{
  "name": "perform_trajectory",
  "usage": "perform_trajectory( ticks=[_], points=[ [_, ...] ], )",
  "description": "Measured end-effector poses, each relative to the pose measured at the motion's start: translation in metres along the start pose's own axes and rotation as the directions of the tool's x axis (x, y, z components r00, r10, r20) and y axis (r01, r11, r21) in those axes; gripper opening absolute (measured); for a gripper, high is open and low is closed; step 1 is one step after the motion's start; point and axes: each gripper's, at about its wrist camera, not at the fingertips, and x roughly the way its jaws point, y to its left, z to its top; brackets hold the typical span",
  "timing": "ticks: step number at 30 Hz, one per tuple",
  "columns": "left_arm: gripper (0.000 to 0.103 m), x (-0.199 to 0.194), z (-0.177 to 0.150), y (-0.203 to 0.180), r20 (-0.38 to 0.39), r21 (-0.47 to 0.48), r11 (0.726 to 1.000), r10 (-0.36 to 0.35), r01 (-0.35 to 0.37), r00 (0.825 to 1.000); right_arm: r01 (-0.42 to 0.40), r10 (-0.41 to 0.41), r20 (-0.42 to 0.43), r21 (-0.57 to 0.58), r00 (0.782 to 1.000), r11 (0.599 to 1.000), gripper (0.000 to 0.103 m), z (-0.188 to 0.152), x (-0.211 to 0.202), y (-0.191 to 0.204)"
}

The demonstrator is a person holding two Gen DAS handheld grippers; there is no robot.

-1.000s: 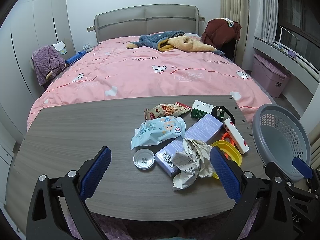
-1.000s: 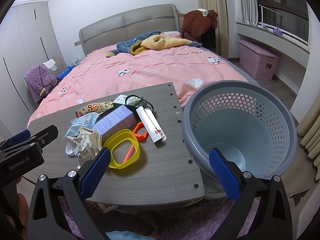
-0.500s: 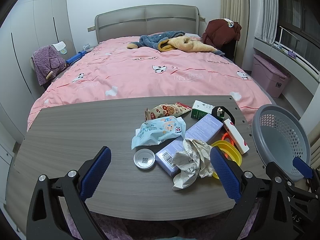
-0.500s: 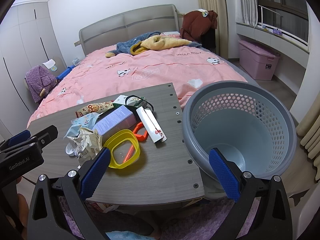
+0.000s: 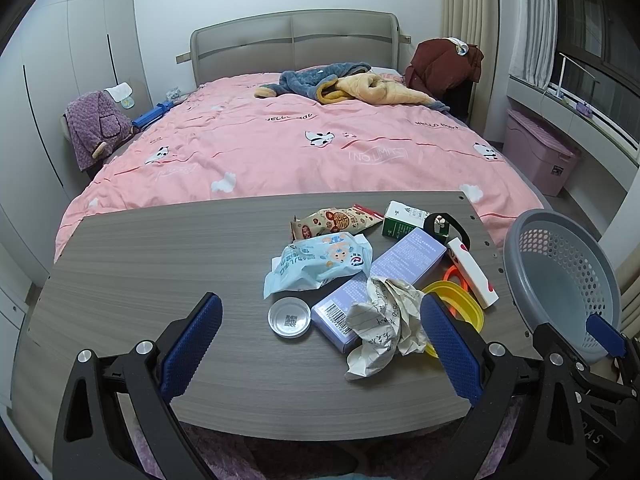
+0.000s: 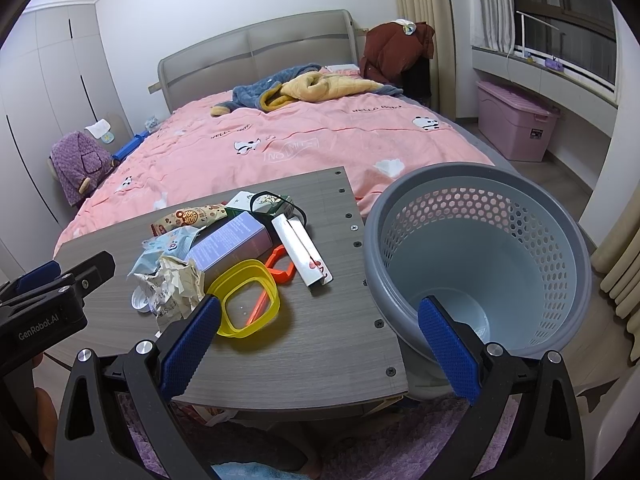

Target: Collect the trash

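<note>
The trash lies heaped on the right half of the counter [image 5: 140, 264]: crumpled paper [image 5: 382, 328] at the near edge of the heap, resting on a purple box [image 5: 380, 280], with a blue wrapper [image 5: 316, 262], a snack bag [image 5: 336, 220] and a foil lid [image 5: 289, 317] around it. A yellow ring [image 6: 248, 304] lies to its right. The grey basket [image 6: 476, 260] stands just beside the counter's right edge. My left tongs [image 5: 320, 344] and right tongs [image 6: 318, 342] both gape wide, holding nothing, at the counter's near edge.
</note>
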Motion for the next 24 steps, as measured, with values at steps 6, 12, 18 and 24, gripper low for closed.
perform_trajectory(
  ticks=[6,12,18,24],
  points=[
    [0.095,-0.0001,-0.0001,0.0,0.0,-0.001,1.0,0.0,0.0,1.0,-0.001,0.001,0.002,0.001,1.0,1.0,0.097,0.0013,-0.002,-0.0003],
    [0.095,-0.0001,-0.0001,0.0001,0.0,0.0,1.0,-0.001,0.001,1.0,-0.001,0.001,0.001,0.001,1.0,1.0,0.097,0.0011,-0.001,0.0008],
    [0.095,-0.0001,-0.0002,0.0001,0.0,-0.001,1.0,0.0,0.0,1.0,-0.002,0.002,0.001,0.001,1.0,1.0,0.097,0.001,-0.0014,0.0006],
    [0.095,0.0,-0.0006,0.0,0.0,0.0,1.0,0.0,0.0,1.0,-0.002,0.002,0.0,0.0,1.0,1.0,0.097,0.0009,-0.0017,0.0005]
  ],
)
